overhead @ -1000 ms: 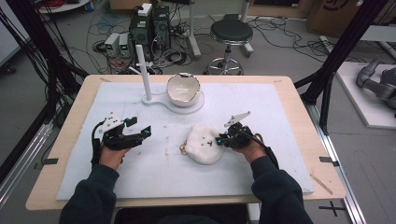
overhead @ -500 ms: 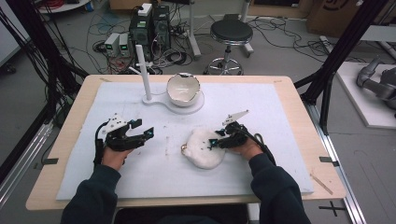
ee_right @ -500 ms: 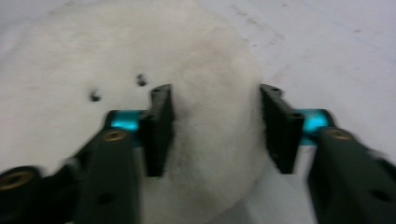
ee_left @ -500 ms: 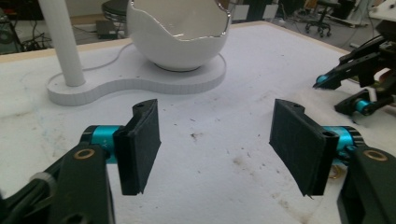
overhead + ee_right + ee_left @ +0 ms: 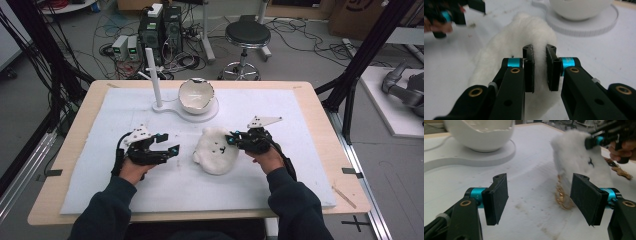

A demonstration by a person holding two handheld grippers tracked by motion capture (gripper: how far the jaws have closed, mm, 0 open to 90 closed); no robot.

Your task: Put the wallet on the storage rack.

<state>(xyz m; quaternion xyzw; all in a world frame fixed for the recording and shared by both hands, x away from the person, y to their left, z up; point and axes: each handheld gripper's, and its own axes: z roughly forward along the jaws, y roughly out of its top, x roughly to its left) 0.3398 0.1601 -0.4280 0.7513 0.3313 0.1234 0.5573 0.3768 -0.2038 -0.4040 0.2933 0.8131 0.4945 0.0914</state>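
Table first: a pale wooden top under a white mat runs across the middle of the high view. On the mat's upper centre sits a white stand with 1 upright post and a cracked, eggshell-like bowl.

Lower centre of that view lies the fluffy white pouch, slumped between the 2 hands. In the left gripper view a gold chain trails out from under its lower edge onto the mat.

The right gripper has just been closing, and the right gripper view shows its black jaws pinched on a fold of the pouch's fur. It holds the pouch's right edge, lifted a little.

The left gripper stands wide apart with nothing between its pads, which have been shifting their gap. It sits to the left of the pouch, near but not touching, jaws pointing toward it.

So the pouch lies rightward of the free left fingers, with the chain end at its near lower edge; the left hand seems the one placed to take that side.
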